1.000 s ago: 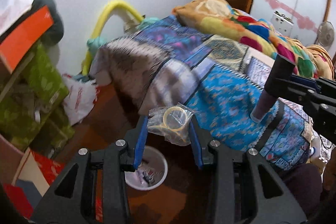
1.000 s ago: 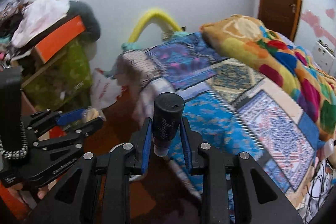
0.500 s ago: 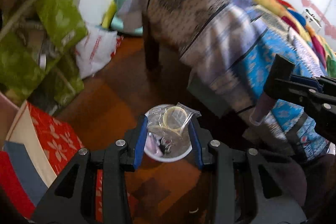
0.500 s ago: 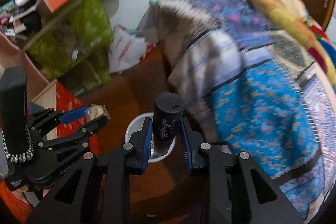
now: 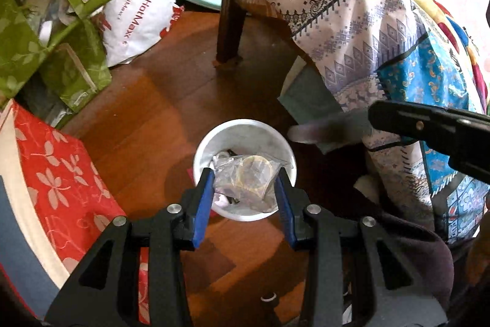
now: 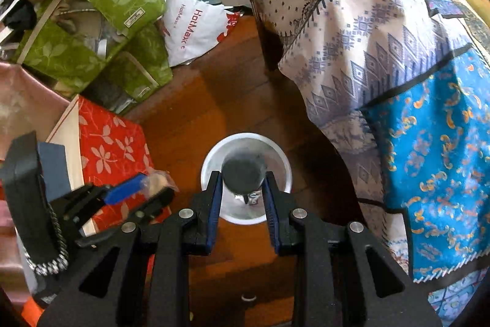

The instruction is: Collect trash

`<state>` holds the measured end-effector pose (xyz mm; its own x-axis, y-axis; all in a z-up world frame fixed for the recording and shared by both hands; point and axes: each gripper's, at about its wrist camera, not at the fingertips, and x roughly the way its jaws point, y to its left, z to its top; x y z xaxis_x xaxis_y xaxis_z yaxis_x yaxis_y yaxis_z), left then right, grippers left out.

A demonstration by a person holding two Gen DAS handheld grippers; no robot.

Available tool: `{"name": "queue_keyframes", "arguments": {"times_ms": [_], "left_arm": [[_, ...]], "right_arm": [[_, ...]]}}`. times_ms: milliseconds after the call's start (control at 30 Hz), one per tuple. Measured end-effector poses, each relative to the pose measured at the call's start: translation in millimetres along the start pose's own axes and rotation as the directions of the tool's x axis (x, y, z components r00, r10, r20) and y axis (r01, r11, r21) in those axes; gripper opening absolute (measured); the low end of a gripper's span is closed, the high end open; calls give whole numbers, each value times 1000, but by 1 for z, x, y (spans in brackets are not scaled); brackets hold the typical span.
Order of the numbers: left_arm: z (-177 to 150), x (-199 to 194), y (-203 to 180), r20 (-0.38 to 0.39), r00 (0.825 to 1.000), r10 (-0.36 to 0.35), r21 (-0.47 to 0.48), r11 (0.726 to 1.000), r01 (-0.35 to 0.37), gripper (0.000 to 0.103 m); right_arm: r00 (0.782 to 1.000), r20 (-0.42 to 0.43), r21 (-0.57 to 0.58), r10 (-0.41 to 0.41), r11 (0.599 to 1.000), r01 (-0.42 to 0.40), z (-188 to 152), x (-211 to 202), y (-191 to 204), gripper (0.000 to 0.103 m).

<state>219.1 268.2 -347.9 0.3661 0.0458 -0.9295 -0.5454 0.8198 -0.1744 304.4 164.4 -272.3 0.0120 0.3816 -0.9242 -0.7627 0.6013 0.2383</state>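
Note:
My left gripper [image 5: 244,181] is shut on a clear plastic bag with a tape ring [image 5: 251,173] and holds it right over a white bin [image 5: 245,131] on the wooden floor. The bin holds some scraps. My right gripper [image 6: 242,183] is shut on a dark cylindrical bottle [image 6: 243,173], held cap-up above the same white bin [image 6: 272,152]. The right gripper shows blurred at the right of the left wrist view [image 5: 428,127]. The left gripper with its bag shows at the left of the right wrist view [image 6: 134,192].
A bed draped in patterned cloth [image 5: 367,20] stands to the right, with a wooden leg [image 5: 229,20] near the bin. Green fabric boxes [image 5: 46,20], a white HotMax bag [image 5: 137,20] and a red floral box [image 5: 55,173] crowd the left.
Both grippers have tilted down from the bed toward the floor and moved over the white bin. Each still holds its item.

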Motion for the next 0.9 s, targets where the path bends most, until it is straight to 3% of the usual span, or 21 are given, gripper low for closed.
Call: {"name": "queue_keyframes", "arguments": {"times_ms": [67,200,467,600,767,900], "left_arm": [[4,4,-4,-8,1000,2,3,1000,-2,43],[12,9,-9,-11,999,40,21,999,-40,49],[10,-18,-14,21,999,34,25,999,-34,49],[7,-59,-19,93,994,51,43,998,-55,49],[0,-122,-29,205,978,32,51,998,-44,49],[-10,-181,-48,309,951,-8,85,996,-20,49]], "right_arm": [[1000,-3,-10,8,1000,-8,3,0,1,24],[1000,-2,-22,4,1000,-4,5,-3,0,42],[998,63,-44,-15,999,18,-6,-38,-2,42],[991,134,-40,-26,999,31,-19,-72,-1,42],[965,258,-25,-38,999,47,-45,-132,-1,42],[915,392,-4,-96,994,106,-75,-192,2,42]]}}
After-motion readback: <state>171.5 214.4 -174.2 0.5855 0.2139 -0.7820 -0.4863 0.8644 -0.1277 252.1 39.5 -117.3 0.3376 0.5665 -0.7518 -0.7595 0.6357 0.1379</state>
